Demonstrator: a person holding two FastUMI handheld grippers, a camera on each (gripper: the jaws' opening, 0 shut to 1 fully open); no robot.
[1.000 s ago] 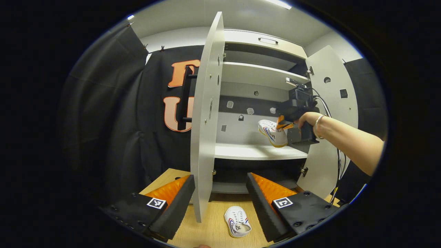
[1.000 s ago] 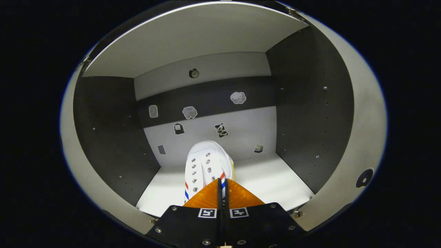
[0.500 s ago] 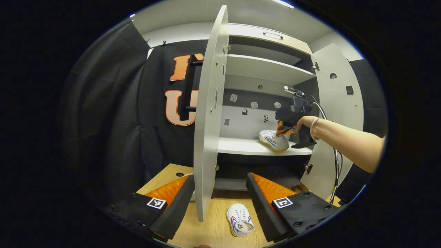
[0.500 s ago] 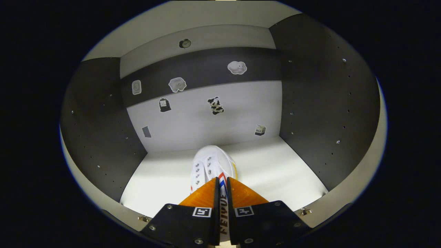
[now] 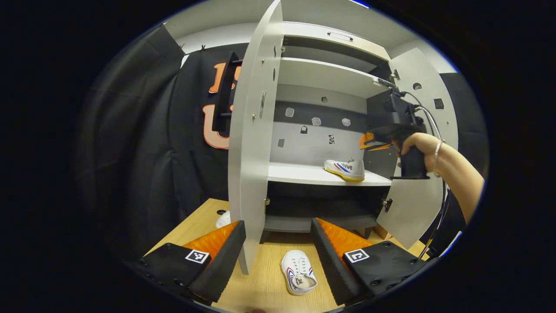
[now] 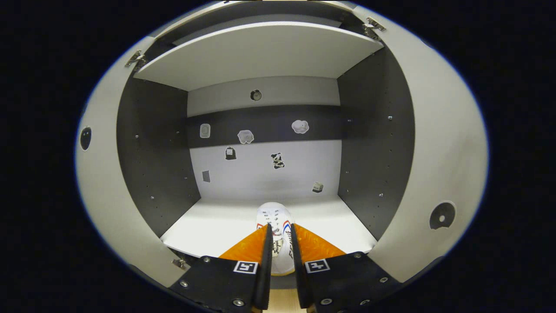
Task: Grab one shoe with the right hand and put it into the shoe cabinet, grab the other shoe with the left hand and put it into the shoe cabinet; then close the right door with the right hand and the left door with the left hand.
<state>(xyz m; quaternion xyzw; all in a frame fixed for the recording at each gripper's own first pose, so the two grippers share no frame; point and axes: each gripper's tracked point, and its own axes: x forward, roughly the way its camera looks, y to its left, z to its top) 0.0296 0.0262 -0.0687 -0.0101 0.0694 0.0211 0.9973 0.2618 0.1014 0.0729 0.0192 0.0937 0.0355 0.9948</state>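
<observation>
With the first sneaker (image 5: 346, 168) now lying on the middle shelf (image 5: 304, 174) of the shoe cabinet (image 5: 330, 69), near the shelf's front right corner, the right gripper (image 5: 372, 143) has let go and is drawn back and up, clear of the shoe. Half a second ago its fingers were pinched on the heel; in the right gripper view the right gripper's (image 6: 280, 248) fingers stand a little apart, with the sneaker (image 6: 277, 230) seen in the gap beyond them, no longer held. That settles the first part of the task: one shoe is stored, set down upright with its toe pointing to the back panel.

The second sneaker (image 5: 298, 278) lies on the wooden floor board (image 5: 269, 282) in front of the cabinet, just ahead of the left gripper (image 5: 278, 256), whose fingers are spread wide with nothing between them. The left door (image 5: 252, 143) stands open edge-on, its lower edge between those two fingers in the left gripper view, and the right door (image 5: 417, 143) hangs open behind the person's hand (image 5: 415, 145).

The next step, as I judge it, falls to the left gripper: come down on the floor sneaker, avoiding the left door's edge, and carry it to the free left part of the shelf. Both doors are not yet closed.
</observation>
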